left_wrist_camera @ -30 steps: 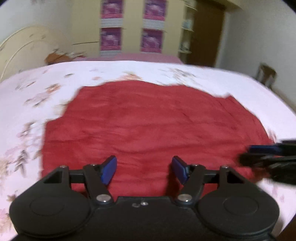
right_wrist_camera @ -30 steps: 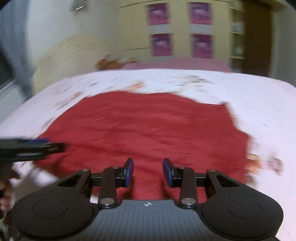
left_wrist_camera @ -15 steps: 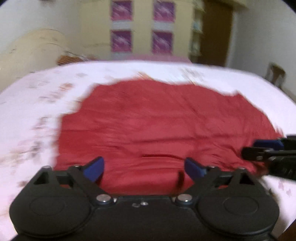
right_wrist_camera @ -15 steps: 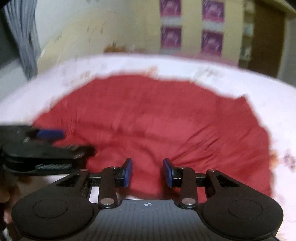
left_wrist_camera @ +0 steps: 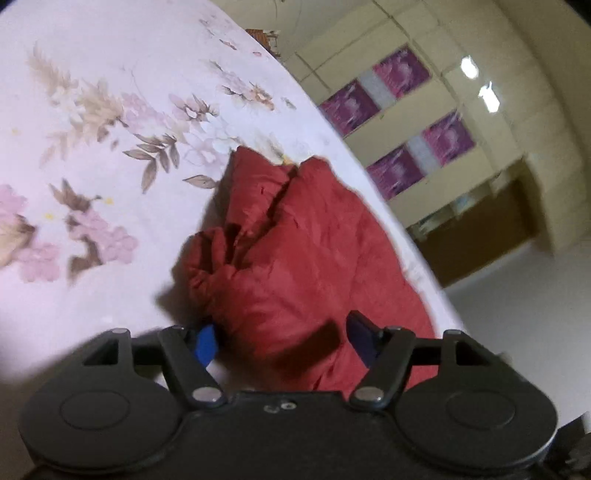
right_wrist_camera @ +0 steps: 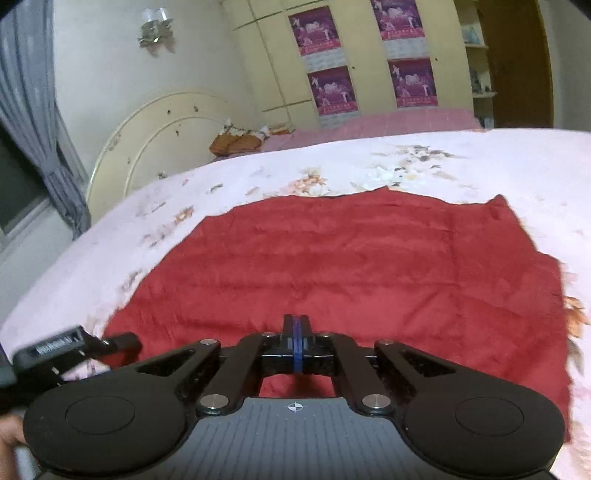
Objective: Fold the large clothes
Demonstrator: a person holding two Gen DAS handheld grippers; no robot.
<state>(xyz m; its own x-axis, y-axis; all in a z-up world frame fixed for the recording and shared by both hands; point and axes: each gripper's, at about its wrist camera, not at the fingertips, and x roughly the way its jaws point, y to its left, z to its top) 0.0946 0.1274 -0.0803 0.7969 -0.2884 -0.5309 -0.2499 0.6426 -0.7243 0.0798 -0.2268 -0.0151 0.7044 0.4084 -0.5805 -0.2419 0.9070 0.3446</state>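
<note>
Right gripper (right_wrist_camera: 296, 341) — grip on cloth (right_wrist_camera: 351, 266) unclear

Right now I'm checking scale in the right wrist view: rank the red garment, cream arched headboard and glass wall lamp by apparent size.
1. Red garment
2. Cream arched headboard
3. Glass wall lamp
The garment lies nearest the camera, so real sizes stay unsure.

The left wrist view is rolled sideways, close above the bed (left_wrist_camera: 92, 155), facing the wardrobe (left_wrist_camera: 424, 122). The right wrist view sits level and low, facing the same wardrobe (right_wrist_camera: 369, 59). Both share the red garment (left_wrist_camera: 295, 258) (right_wrist_camera: 351, 266).
</note>
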